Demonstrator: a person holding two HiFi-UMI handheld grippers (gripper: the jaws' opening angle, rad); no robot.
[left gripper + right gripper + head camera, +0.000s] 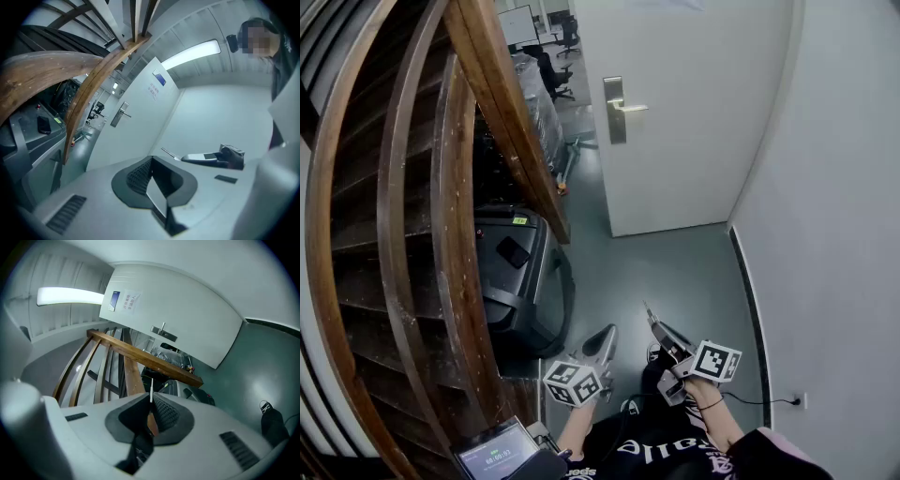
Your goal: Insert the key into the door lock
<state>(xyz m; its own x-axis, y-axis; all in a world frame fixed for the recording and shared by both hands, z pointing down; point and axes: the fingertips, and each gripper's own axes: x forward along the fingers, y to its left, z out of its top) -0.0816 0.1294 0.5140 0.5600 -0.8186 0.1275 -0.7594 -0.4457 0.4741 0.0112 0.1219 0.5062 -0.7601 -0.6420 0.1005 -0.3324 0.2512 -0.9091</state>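
Observation:
The white door [684,122] stands ahead, with a metal lock plate and lever handle [616,110] on its left edge; the plate also shows in the left gripper view [120,114] and the right gripper view [164,333]. My right gripper [659,330] is low and far from the door, shut on a thin silver key [648,312] whose blade sticks out past the jaws [151,389]. My left gripper [607,339] hangs beside it, shut with nothing in it [151,174]. It sees the right gripper [213,158] and its key [168,153].
A curved wooden stair railing [511,122] fills the left. Under it sits a black machine [520,272] with a phone on top. A screen device [497,452] is at the bottom left. A white wall [834,216] with a socket [797,401] closes the right.

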